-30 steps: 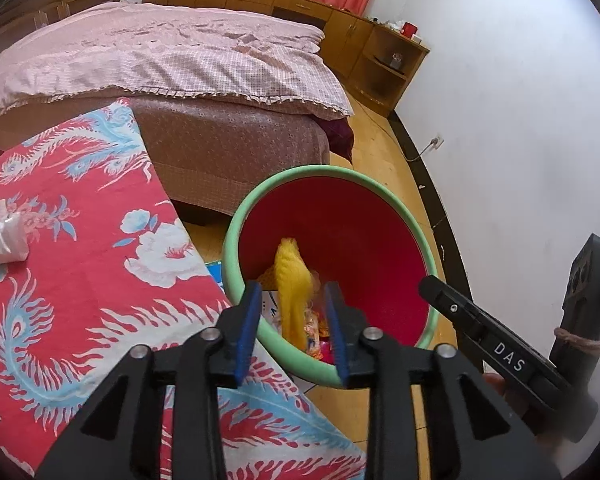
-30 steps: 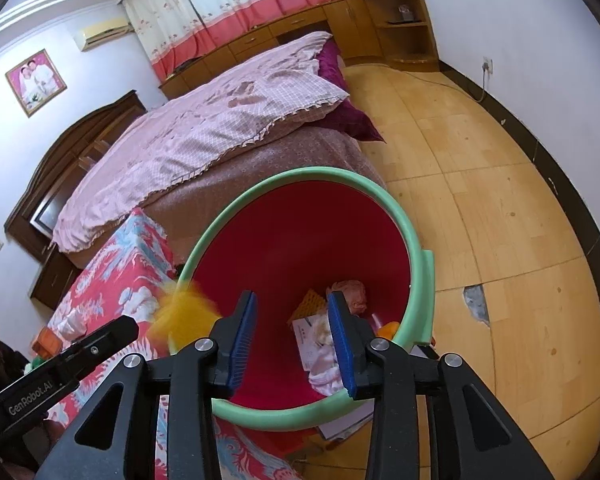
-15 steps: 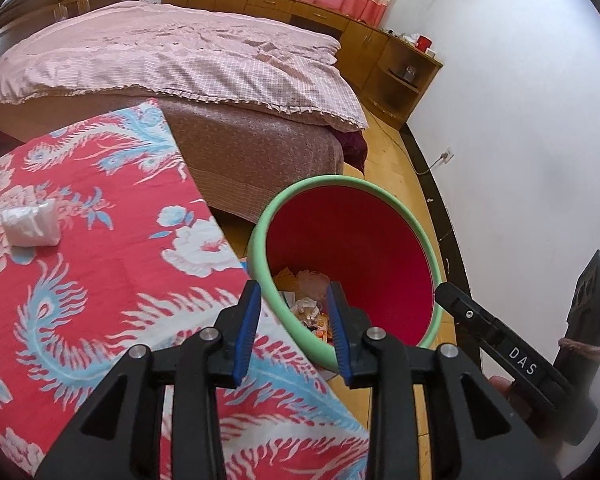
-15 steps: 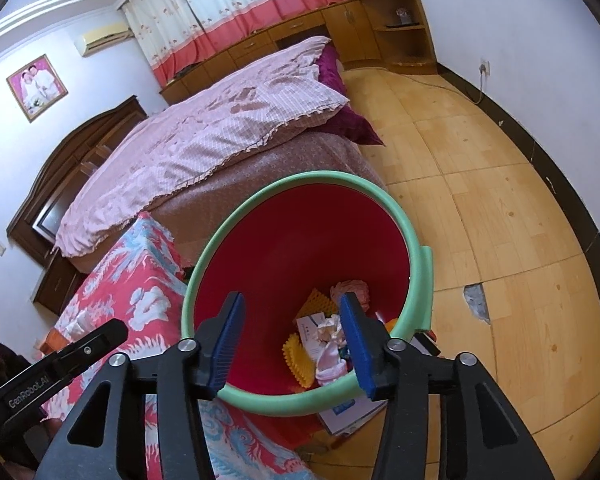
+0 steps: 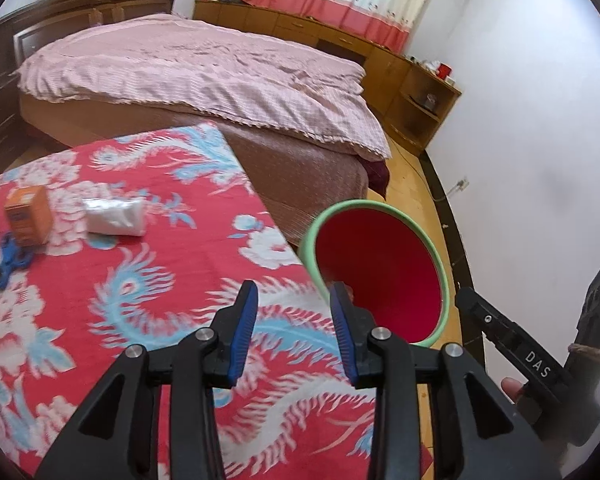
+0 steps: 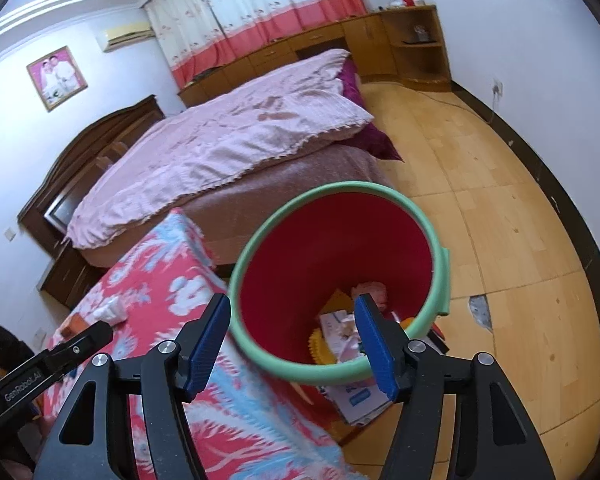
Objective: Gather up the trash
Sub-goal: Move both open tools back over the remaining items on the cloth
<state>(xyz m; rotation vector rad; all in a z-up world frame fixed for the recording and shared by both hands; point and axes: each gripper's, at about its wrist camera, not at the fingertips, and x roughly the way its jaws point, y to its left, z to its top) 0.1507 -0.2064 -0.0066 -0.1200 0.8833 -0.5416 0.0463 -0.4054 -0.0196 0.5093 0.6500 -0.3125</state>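
Both grippers empty, jaws just been opening, above red floral tablecloth [image 5: 148, 288].
Left gripper [image 5: 294, 334] and right gripper [image 6: 292, 340] gape; red green-rimmed plastic bin [image 6: 436, 280] holds trash; white crumpled wrapper [image 5: 114, 216] at ten o'clock.

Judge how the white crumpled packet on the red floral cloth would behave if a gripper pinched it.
The white packet looks soft and wrinkled, so it would probably squash and flop rather than stay stiff. It seems thin and light, so a nudge would likely slide it across the floral cloth. Its glossy, film-like surface may be a little slippery; it lies flat, so rolling seems unlikely.
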